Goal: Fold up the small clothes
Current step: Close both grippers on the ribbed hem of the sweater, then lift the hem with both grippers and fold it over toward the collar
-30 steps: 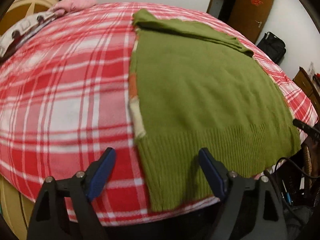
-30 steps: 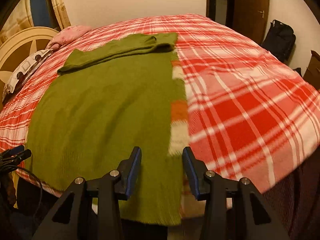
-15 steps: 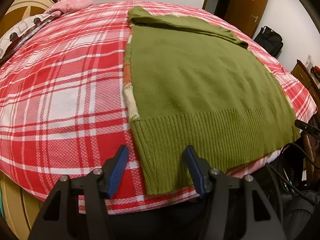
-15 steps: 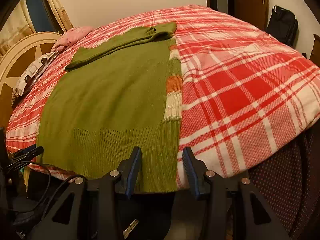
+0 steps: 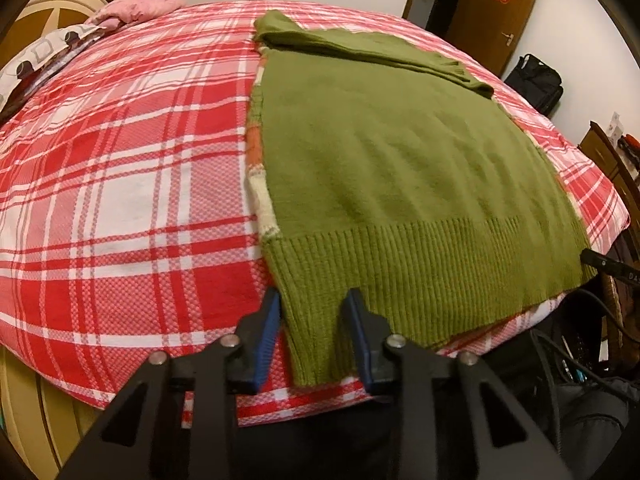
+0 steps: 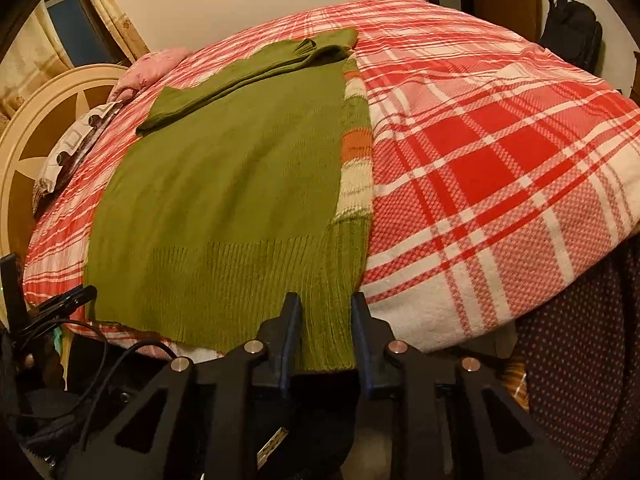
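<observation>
A green sweater point(image 5: 400, 184) lies flat on the plaid bed point(image 5: 120, 168), its ribbed hem at the near edge. The left gripper point(image 5: 312, 312) and right gripper point(image 6: 322, 312) each straddle a hem corner, jaws narrow and closing, pads not yet pressing the knit.

The sweater point(image 5: 392, 168) lies flat on the bed point(image 5: 120, 168); pillows point(image 5: 136, 6) sit behind it.

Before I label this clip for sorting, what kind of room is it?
Most likely a home bedroom: a bed with a red and white plaid cover, a pink pillow by the cream wooden headboard, and a brown wooden door.
</observation>
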